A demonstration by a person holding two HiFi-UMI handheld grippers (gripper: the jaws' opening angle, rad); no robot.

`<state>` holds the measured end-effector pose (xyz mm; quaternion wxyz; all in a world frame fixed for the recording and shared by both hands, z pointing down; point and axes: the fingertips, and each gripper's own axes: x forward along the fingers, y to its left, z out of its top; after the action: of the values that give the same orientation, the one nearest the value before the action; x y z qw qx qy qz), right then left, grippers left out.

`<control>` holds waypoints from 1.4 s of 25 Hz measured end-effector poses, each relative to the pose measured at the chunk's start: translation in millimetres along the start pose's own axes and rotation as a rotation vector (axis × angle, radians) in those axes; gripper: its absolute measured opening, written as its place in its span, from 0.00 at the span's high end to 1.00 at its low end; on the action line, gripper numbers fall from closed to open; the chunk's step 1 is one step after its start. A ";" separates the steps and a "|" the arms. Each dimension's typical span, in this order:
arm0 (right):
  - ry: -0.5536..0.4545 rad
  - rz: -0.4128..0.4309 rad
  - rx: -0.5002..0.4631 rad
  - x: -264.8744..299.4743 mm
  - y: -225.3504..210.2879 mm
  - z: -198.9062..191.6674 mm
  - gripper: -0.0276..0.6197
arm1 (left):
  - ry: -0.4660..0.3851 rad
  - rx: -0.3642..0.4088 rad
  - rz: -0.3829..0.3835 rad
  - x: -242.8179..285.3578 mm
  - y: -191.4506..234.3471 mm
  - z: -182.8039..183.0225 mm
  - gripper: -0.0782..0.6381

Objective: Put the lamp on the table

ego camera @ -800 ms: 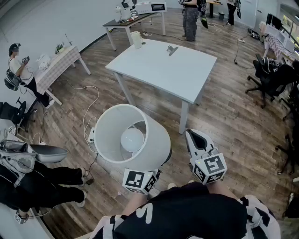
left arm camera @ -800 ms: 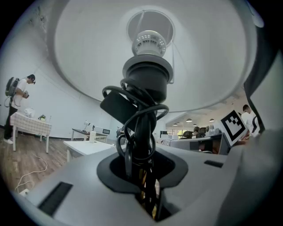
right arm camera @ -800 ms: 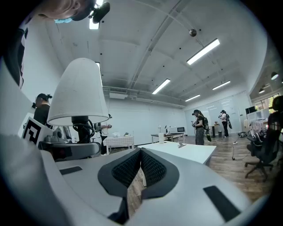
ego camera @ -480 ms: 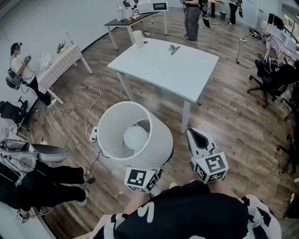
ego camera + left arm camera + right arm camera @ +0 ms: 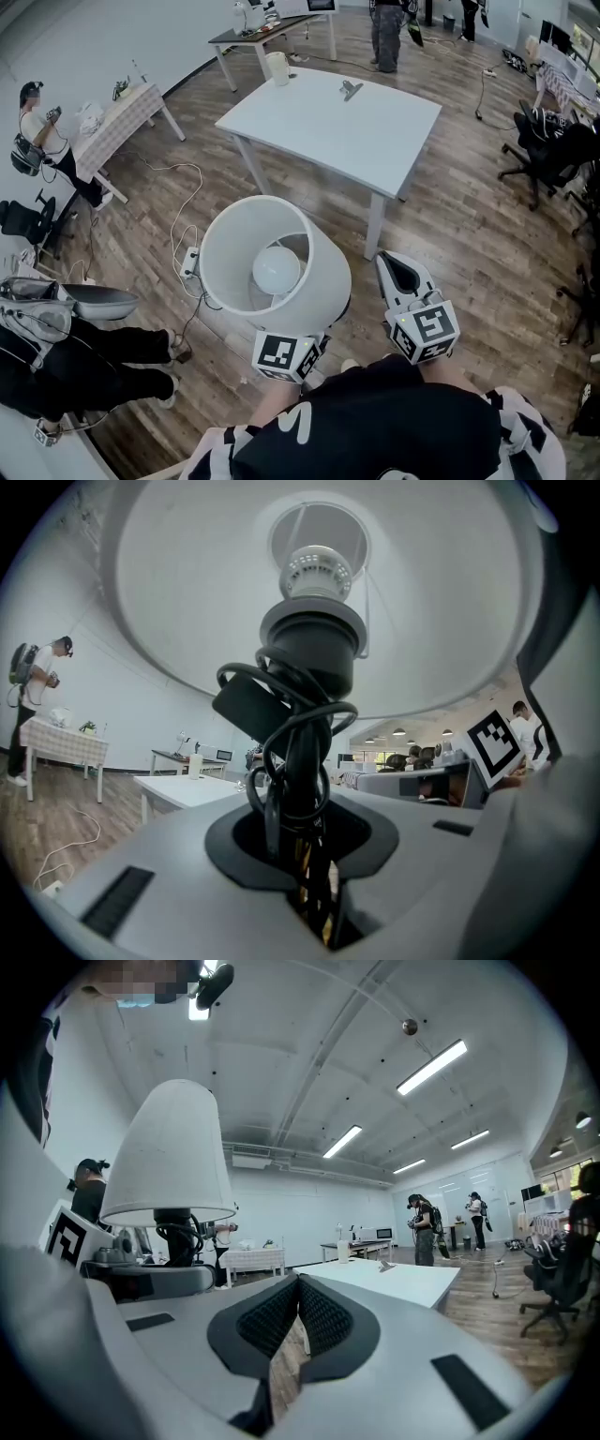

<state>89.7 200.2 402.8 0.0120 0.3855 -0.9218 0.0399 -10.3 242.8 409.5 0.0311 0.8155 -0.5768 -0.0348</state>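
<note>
Seen from the head, looking steeply down. At the bottom middle of the frame, the left claw (image 5: 305, 874) is clenched on the dark stem of the lamp (image 5: 323, 277). A black cord (image 5: 281, 733) is wound round that stem where it passes between the jaws. The lamp is held upright in the air, just above the bottom centre of the frame. Its white shade (image 5: 225, 253) opens toward the camera, and the bulb (image 5: 277, 270) shows inside. Just to the lamp's right, the right claw (image 5: 396, 272) has its jaws pressed together and grasps nothing.

Below the lamp is wooden floor (image 5: 450, 244), not the table. The white table (image 5: 375, 131) stands in the upper middle of the frame, well apart from the lamp, with open floor between them. Near its far edge sit a white jug-like thing (image 5: 277, 67) and a small grey thing (image 5: 350, 89). The nearer part of the top is bare.

As I judge it, the pick-up is done and the carry is under way. The lamp is not yet on the table. What is left is to reach the table, set the lamp upright on the bare top, and release the left claw.
</note>
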 end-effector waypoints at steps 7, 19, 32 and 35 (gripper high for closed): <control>-0.026 -0.018 0.010 -8.2 -4.8 3.3 0.93 | -0.017 0.000 -0.010 3.2 -3.2 2.6 0.78; -0.018 -0.039 0.041 15.8 -33.3 -2.3 0.93 | -0.010 -0.015 -0.027 36.1 7.2 -1.4 0.78; -0.033 0.019 0.036 129.9 -116.2 27.8 0.93 | -0.028 -0.003 -0.009 158.4 57.9 15.7 0.78; -0.034 0.042 0.028 155.7 -134.9 37.4 0.93 | -0.040 0.000 0.004 188.9 69.4 24.8 0.78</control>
<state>76.6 -7.8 382.5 -0.0098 0.3669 -0.9291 0.0464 -14.9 41.4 387.2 0.0195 0.8135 -0.5790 -0.0509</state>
